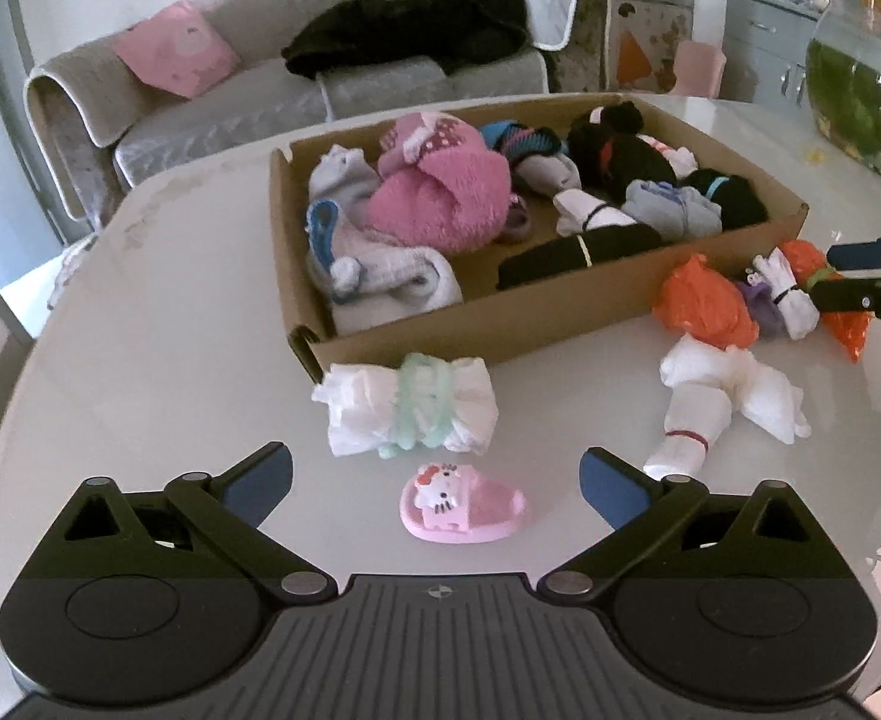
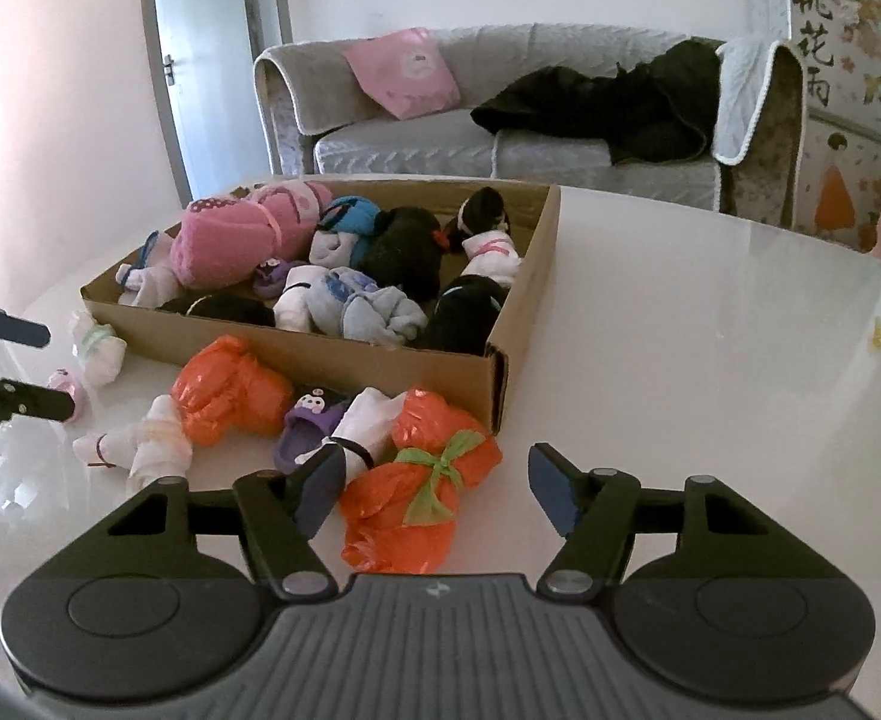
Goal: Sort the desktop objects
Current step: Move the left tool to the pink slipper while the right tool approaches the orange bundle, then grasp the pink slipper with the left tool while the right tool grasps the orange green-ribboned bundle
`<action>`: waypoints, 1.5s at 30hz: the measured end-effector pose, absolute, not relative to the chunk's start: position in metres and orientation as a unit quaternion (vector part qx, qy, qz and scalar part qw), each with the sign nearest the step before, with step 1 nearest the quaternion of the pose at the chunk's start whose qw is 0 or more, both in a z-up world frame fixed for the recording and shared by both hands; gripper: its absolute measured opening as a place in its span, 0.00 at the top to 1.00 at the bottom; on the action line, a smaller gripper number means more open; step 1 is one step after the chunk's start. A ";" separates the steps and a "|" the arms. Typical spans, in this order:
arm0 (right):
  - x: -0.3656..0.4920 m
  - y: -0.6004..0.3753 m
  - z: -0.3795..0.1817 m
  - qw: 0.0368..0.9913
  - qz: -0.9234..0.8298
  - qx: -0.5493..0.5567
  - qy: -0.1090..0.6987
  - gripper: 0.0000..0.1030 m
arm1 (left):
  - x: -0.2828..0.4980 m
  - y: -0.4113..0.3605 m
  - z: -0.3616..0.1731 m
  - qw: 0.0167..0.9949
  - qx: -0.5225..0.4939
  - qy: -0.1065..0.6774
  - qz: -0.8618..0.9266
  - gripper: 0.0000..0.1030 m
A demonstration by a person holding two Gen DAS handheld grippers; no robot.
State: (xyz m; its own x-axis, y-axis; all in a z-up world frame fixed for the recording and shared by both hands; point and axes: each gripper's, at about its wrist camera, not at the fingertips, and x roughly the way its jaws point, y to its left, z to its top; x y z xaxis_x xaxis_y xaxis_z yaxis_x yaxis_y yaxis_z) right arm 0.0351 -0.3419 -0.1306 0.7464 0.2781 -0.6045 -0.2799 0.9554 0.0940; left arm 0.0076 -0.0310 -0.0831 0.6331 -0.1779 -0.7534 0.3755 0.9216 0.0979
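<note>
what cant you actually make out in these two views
- Floor of the brown cardboard box: buried under rolled socks in both views.
- Small pink cat-face slipper: in the right wrist view, mostly behind the left gripper.
- Orange plastic bundle with green tie: in the left wrist view, partly behind the right gripper.
- Right gripper: its fingers straddle the bundle; contact unclear.

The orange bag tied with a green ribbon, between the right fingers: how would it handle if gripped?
The orange bag looks like crinkly thin plastic, so it would probably squash rather than resist. Glossy film may slip on the fingers. Its ribbon cinches the middle, likely keeping it bundled.
</note>
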 end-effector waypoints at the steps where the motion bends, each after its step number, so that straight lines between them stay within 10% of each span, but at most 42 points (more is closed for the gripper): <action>1: 0.035 -0.343 -0.130 0.935 0.146 -0.002 0.324 0.38 | 0.008 -0.032 -0.084 0.893 0.123 0.402 -0.158 0.01; 12: 0.040 -0.346 -0.140 0.929 0.134 -0.002 0.346 0.42 | -0.001 -0.045 -0.095 0.899 0.167 0.373 -0.155 0.11; 18: 0.039 -0.343 -0.139 0.930 0.131 -0.015 0.344 0.51 | -0.005 -0.043 -0.092 0.899 0.150 0.370 -0.179 0.55; 21: 0.037 -0.340 -0.138 0.929 0.137 -0.021 0.344 0.67 | -0.005 -0.042 -0.092 0.900 0.146 0.371 -0.176 0.58; 32: 0.034 -0.342 -0.134 0.929 0.142 -0.020 0.340 0.71 | -0.020 -0.038 -0.087 0.904 0.145 0.368 -0.162 0.73; 38: 0.037 -0.343 -0.138 0.928 0.140 -0.022 0.344 0.71 | -0.025 -0.039 -0.089 0.905 0.152 0.365 -0.160 0.69; 40: 0.037 -0.344 -0.138 0.928 0.140 -0.022 0.344 0.71 | -0.026 -0.039 -0.091 0.903 0.162 0.366 -0.158 0.16; 45: 0.038 -0.343 -0.138 0.928 0.140 -0.023 0.345 0.71 | -0.037 -0.037 -0.085 0.908 0.164 0.348 -0.169 0.12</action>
State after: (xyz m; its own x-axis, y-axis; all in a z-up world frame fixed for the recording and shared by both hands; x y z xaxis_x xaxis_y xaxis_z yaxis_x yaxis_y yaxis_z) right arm 0.0383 -0.3434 -0.1377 0.7230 0.2449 -0.6460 -0.2760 0.9596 0.0549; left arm -0.0370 -0.0373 -0.0848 0.7011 -0.1925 -0.6866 0.4203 0.8894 0.1799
